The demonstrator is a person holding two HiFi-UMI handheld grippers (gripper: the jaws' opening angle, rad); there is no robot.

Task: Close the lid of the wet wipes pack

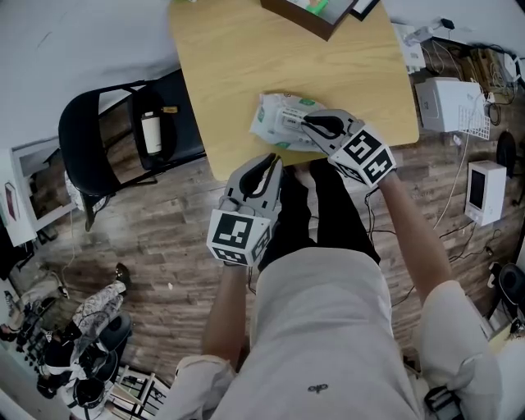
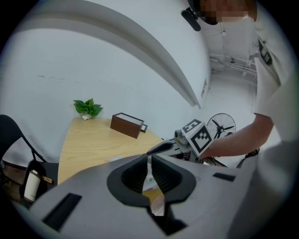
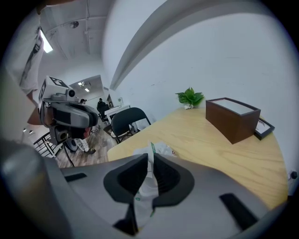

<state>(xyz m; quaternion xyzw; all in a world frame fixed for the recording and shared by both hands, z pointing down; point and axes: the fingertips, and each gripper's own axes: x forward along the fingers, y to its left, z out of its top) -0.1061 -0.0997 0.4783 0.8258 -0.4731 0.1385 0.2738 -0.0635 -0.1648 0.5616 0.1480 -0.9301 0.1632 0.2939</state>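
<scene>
The wet wipes pack point(image 1: 277, 121) lies flat on the wooden table point(image 1: 221, 66), close to the table's near edge and about midway along it in the head view. The right gripper point(image 1: 308, 124) reaches the pack from about 4 o'clock, and its tips sit over the right part of the pack's top. In the right gripper view its jaws are nearly together, with only a thin slit between them. The pack's white wrapper and a green strip show through that slit. Whether the lid under the tips is fully down cannot be made out. The left gripper point(image 1: 268, 161) hangs off the table's near edge at about 6 o'clock from the pack, apart from it and pointing toward it. In the left gripper view its jaws meet at the tips with nothing held between them, and only a sliver of table and floor shows lower down. A brown box point(image 1: 305, 13) stands at the table's far side, at 12 o'clock from the pack. The right gripper view shows a small green plant point(image 3: 190, 98) beyond the box and a picture frame point(image 3: 264, 127) just beside it. A black chair point(image 1: 89, 123) stands on the wood floor at 9 o'clock from the pack, and a white bottle point(image 1: 151, 133) lies on its seat.
</scene>
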